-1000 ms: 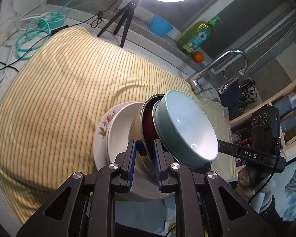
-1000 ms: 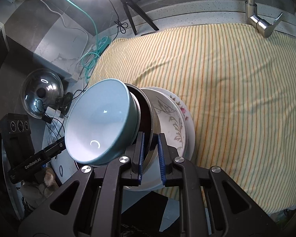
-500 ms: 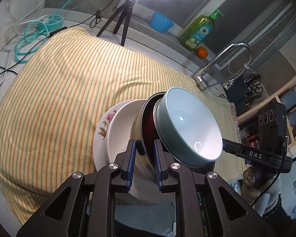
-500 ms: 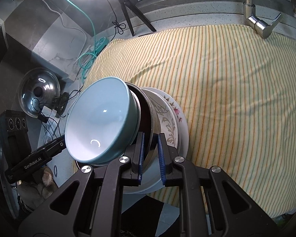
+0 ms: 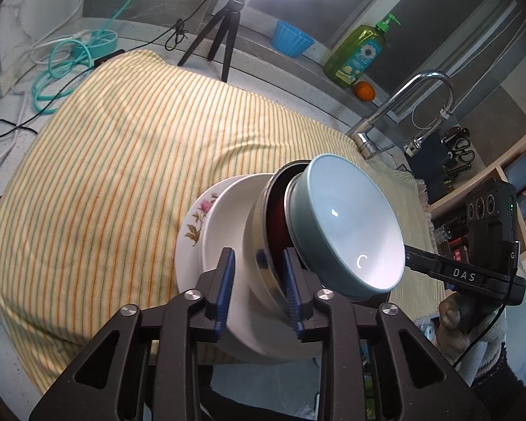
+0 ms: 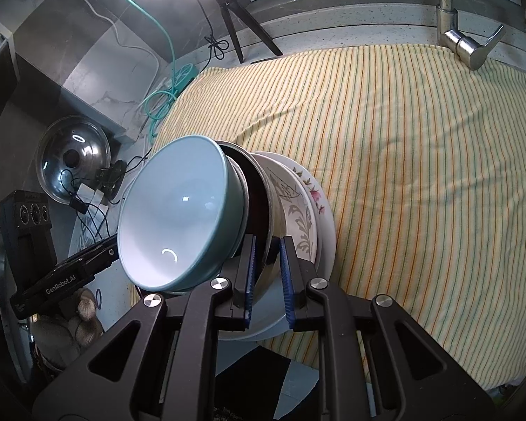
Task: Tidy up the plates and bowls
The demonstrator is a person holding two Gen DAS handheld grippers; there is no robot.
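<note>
Steel bowl (image 5: 259, 242) rim between opening left claw (image 5: 257, 287) pads – untouched.

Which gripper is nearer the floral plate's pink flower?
Left. The left gripper, opening around the steel bowl, sits beside the pink flower. The right gripper grips the stack's opposite edge.

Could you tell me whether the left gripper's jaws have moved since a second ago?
Yes. The left gripper is opening: its left pad has drawn away from the steel bowl rim it pinched before, toward the floral plate.
</note>
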